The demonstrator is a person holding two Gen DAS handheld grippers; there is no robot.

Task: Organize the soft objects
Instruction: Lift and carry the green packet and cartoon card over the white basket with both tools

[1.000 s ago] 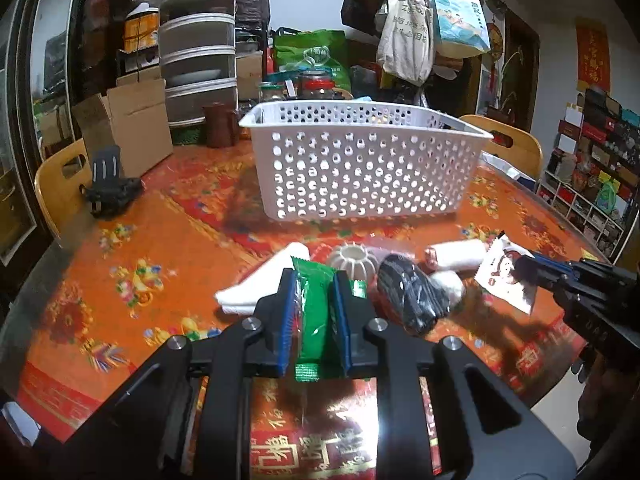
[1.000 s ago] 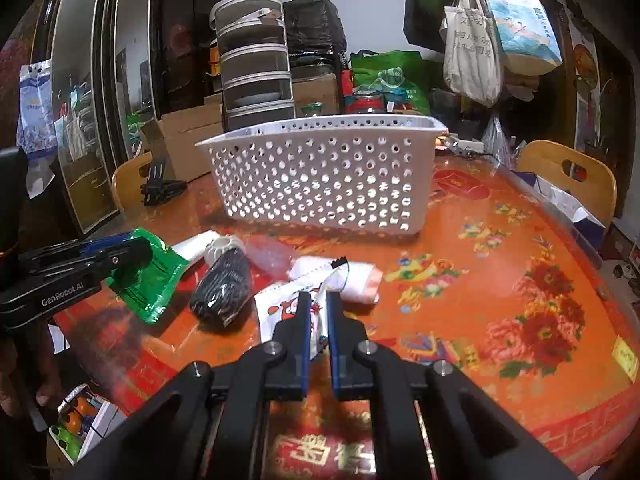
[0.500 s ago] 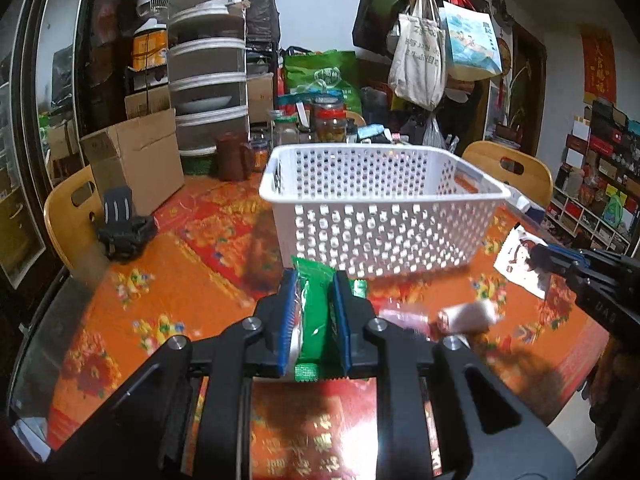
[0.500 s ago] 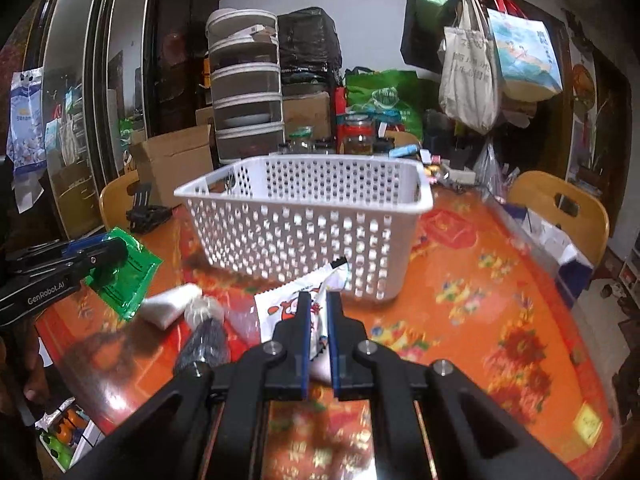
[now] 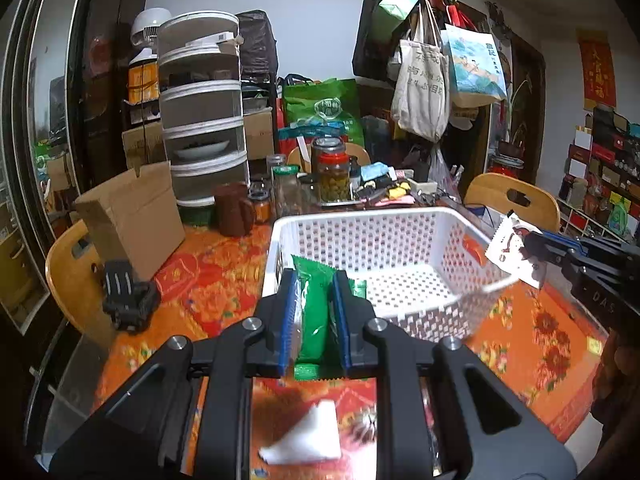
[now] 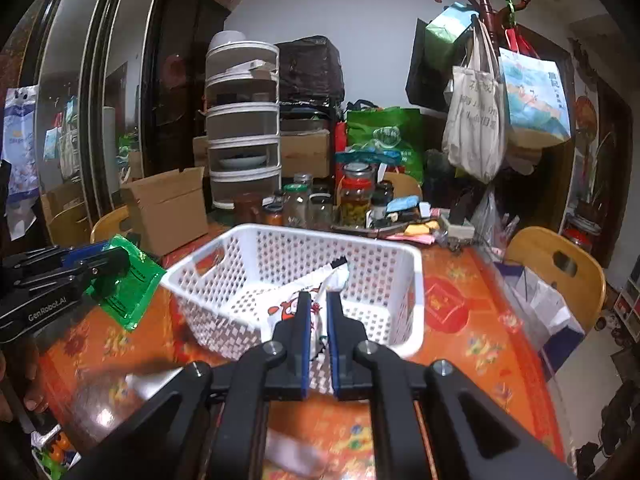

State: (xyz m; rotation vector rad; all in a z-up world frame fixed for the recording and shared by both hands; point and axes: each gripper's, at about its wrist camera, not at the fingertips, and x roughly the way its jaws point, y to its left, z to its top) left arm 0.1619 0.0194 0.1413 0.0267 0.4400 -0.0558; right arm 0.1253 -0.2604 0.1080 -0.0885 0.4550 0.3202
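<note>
On the orange floral table (image 5: 224,280), the white basket (image 5: 400,240) is sitting at twelve o'clock. The left gripper (image 5: 314,300) is pinching a green packet (image 5: 314,312), the right gripper (image 6: 318,320) a white packet (image 6: 320,284) (both above the rim); releasing too early risks packets snagging there.

Both grippers have risen from the table and moved toward the white perforated plastic basket (image 5: 384,256). The left gripper (image 5: 314,312), which hung low over the loose items a second ago, now carries its green plastic packet (image 5: 314,316) at the basket's near rim, and the right gripper (image 6: 317,320) has brought its white printed snack pouch (image 6: 308,300) over the opposite rim
</note>
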